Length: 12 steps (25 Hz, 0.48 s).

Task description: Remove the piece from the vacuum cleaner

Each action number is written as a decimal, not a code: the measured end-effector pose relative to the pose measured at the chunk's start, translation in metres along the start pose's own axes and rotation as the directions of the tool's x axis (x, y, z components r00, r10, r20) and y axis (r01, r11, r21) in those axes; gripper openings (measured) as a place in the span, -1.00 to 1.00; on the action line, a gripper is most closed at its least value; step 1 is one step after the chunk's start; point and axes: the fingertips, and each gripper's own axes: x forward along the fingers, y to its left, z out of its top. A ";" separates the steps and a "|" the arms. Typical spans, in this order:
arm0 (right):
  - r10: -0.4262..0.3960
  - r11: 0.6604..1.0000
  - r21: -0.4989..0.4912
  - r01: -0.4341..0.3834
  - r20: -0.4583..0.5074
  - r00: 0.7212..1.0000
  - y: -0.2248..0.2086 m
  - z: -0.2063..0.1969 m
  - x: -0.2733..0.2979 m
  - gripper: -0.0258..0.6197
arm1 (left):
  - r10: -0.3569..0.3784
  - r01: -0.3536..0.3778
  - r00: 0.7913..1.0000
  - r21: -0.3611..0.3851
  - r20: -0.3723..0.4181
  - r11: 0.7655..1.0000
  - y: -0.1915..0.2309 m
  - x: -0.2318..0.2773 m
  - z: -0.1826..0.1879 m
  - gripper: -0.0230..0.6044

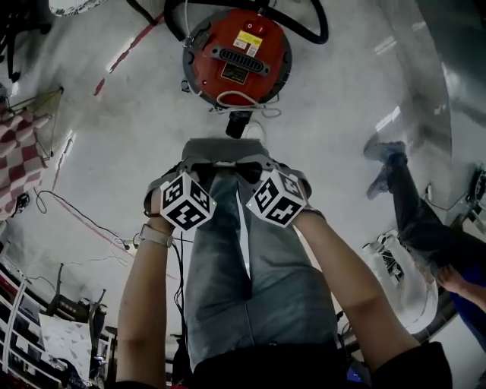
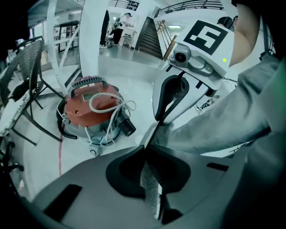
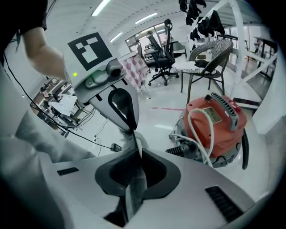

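Vacuum [image 1: 236, 55] label [image 1: 248, 40] too small to read; hose [image 1: 325, 23] cut off by top edge. Bystander [image 1: 416, 220] upper body cut by right edge.

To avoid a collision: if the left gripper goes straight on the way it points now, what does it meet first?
Most likely the right gripper: the tip of its tongs lies directly ahead of the left gripper, very near, perhaps touching. The vacuum cleaner stands off that line, farther away.

red round vacuum cleaner [image 1: 237, 55], white cord [image 1: 244, 100] on top
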 end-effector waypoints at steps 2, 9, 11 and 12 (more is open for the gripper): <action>-0.001 1.000 -0.018 0.001 -0.001 1.000 0.003 0.014 -0.020 -0.76 | 0.012 -0.011 1.000 -0.017 0.019 1.000 -0.003 -0.021 0.012 -0.82; -0.012 0.997 -0.078 0.013 0.014 1.000 0.006 0.073 -0.088 -0.76 | 0.071 -0.069 0.995 -0.034 0.073 0.997 0.001 -0.099 0.054 -0.82; -0.009 0.996 -0.085 0.011 0.022 1.000 0.013 0.092 -0.109 -0.76 | 0.100 -0.098 0.991 -0.021 0.085 0.995 0.000 -0.126 0.065 -0.82; -0.008 0.996 -0.088 0.011 0.026 1.000 0.016 0.103 -0.120 -0.76 | 0.114 -0.113 0.989 -0.018 0.092 0.993 -0.001 -0.141 0.070 -0.82</action>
